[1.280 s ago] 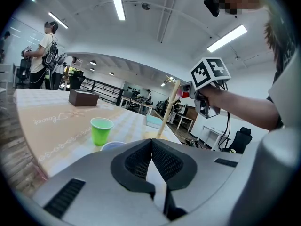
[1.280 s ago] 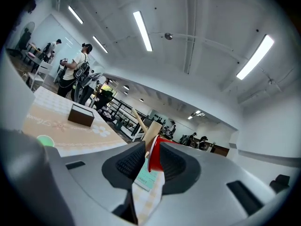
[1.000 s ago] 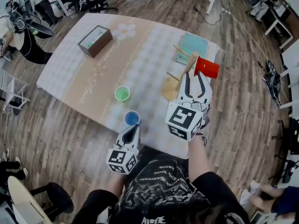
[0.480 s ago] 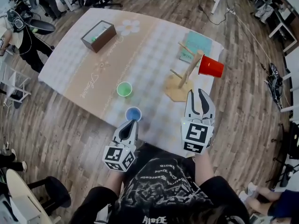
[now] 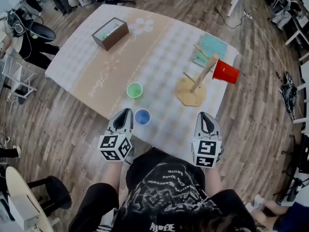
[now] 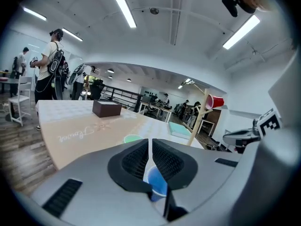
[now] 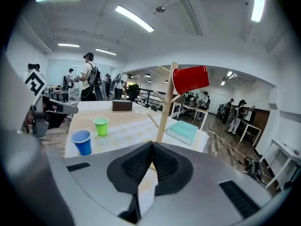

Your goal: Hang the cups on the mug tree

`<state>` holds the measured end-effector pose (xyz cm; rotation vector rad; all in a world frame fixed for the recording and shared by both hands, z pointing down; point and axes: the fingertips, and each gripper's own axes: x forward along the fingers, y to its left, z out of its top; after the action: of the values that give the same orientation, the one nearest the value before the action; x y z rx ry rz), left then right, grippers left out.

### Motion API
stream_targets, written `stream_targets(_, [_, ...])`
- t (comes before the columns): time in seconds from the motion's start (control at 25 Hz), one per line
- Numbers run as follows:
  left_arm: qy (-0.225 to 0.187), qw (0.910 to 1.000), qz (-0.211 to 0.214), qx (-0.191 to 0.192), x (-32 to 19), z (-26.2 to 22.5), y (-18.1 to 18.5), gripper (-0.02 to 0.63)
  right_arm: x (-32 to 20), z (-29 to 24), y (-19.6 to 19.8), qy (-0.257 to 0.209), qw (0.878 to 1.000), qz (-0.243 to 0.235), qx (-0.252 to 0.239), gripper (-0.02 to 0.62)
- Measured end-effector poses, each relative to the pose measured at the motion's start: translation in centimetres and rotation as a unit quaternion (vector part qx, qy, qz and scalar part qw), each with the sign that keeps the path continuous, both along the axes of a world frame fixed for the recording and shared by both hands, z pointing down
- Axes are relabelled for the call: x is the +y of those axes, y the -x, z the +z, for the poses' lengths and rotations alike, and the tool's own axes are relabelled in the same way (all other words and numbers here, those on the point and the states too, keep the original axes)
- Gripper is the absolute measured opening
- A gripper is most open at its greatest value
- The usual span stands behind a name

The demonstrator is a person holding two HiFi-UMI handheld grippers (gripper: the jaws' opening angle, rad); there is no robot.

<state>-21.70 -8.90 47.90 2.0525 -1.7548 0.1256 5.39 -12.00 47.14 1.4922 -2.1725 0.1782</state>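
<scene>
Light: bright, even, indoor; comes from long ceiling lamps (image 6: 123, 7) overhead.
Glare: lamps burn to pure white in both gripper views; a mild sheen on the wood floor (image 5: 251, 115).
Shadows: weak, soft-edged; the desk (image 5: 159, 47) is lit almost flat.
Color: clean, e.g. the red cup (image 5: 225, 72) is not washed out.
Distortion: strong fisheye in all views; straight lines bend near edges; gripper views have dark round corners.
Sharpness: center OK; borders and far bkgd a bit soft.
</scene>
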Motion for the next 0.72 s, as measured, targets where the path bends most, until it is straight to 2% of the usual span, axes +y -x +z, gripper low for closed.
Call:
stream_targets(0.16, [0.024, 0.9996, -0.010, -0.011, -3.2, 0.2, 1.9, 0.025, 0.3, 0.7, 0.0, 0.006, 1.000, -0.008, -0.004, 0.009])
stream_targets(0.2, [0.033, 0.9994, -0.010, -0.007, -4.0, 0.3, 2.2, 0.040, 0.3, 0.8, -0.1, 0.008, 1.000, -0.009, -0.002, 0.009])
stream_targets(0.28, [0.053, 0.9986, -0.007, 0.002, -5.4, 0.7, 2.7, 0.124, 0.3, 1.0, -0.3, 0.013, 1.000, -0.010, -0.001, 0.009])
stream_targets(0.32, [0.065, 0.9979, -0.005, 0.003, -6.1, 1.0, 2.9, 0.135, 0.3, 1.2, -0.4, 0.015, 1.000, -0.010, -0.001, 0.009])
stream_targets(0.44, [0.103, 0.9947, 0.007, 0.005, -7.6, 2.3, 3.3, 0.141, 0.4, 1.6, -0.8, 0.020, 1.000, -0.011, 0.003, 0.009])
stream_targets(0.56, [0.140, 0.9893, 0.029, 0.032, -8.9, 3.7, 2.9, 0.144, 0.3, 2.0, -1.3, 0.025, 1.000, -0.005, 0.005, 0.009])
stream_targets(0.72, [0.162, 0.9848, 0.036, 0.052, -10.0, 4.8, 2.5, 0.169, 0.2, 2.6, -1.9, 0.032, 0.999, 0.002, 0.006, 0.009])
